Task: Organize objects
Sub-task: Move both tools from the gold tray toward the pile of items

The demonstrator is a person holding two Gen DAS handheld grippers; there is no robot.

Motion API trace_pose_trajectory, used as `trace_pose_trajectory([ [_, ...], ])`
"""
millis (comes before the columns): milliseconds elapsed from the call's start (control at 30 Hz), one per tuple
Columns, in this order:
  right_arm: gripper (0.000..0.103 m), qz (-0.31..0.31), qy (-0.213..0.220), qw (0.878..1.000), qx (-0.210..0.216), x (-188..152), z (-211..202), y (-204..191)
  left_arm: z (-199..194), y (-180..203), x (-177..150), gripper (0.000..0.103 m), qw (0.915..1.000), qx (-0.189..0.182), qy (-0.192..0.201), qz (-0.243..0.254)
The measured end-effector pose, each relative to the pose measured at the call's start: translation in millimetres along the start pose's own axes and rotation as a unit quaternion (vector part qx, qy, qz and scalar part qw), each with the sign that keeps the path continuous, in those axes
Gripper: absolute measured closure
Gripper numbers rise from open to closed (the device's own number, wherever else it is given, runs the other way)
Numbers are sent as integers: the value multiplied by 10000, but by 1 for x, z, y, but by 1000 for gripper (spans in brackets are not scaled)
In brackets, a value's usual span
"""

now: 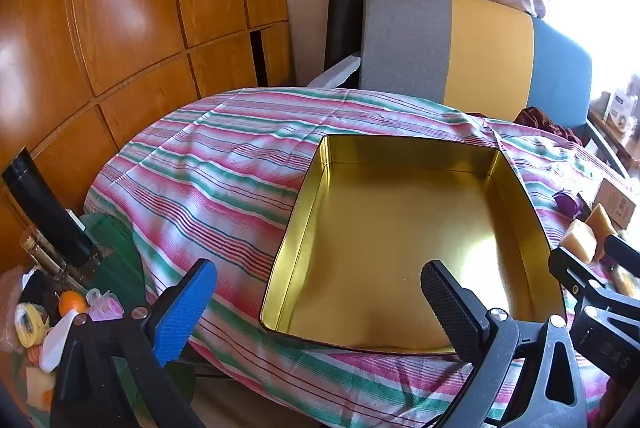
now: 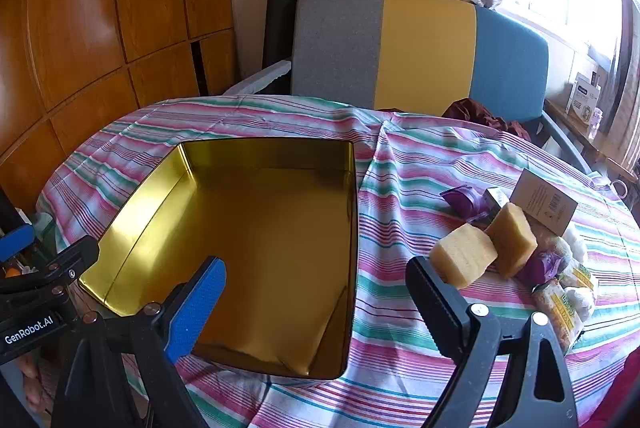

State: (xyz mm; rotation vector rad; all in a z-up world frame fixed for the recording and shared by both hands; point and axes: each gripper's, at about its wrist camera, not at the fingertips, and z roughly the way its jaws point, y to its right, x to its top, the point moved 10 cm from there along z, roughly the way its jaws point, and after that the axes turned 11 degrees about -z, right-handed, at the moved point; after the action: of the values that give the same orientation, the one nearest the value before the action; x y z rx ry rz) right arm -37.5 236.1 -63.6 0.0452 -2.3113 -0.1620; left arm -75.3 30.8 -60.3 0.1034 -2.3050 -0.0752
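Note:
An empty gold tin box (image 1: 404,240) lies open on the striped cloth, also in the right wrist view (image 2: 256,240). To its right lie two yellow sponge blocks (image 2: 464,256) (image 2: 514,240), a purple packet (image 2: 466,200), a brown carton (image 2: 544,200) and bagged snacks (image 2: 564,304). My left gripper (image 1: 316,308) is open and empty over the tin's near left edge. My right gripper (image 2: 316,304) is open and empty above the tin's near right corner, left of the sponges. The sponges show at the right edge of the left wrist view (image 1: 580,240).
The striped cloth (image 2: 400,164) covers a round table. A grey, yellow and blue chair back (image 2: 420,48) stands behind it. Wooden cabinet doors (image 1: 120,28) fill the left. A cluttered low surface with a black bottle (image 1: 44,208) and an orange (image 1: 72,302) sits at far left.

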Motion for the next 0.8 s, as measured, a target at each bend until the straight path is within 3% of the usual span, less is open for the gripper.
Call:
trace_pose_trajectory([
  [800,10,146,39,9997,-188,-9,-14,36,-10,28,-5,0,9987,-234,57,454],
])
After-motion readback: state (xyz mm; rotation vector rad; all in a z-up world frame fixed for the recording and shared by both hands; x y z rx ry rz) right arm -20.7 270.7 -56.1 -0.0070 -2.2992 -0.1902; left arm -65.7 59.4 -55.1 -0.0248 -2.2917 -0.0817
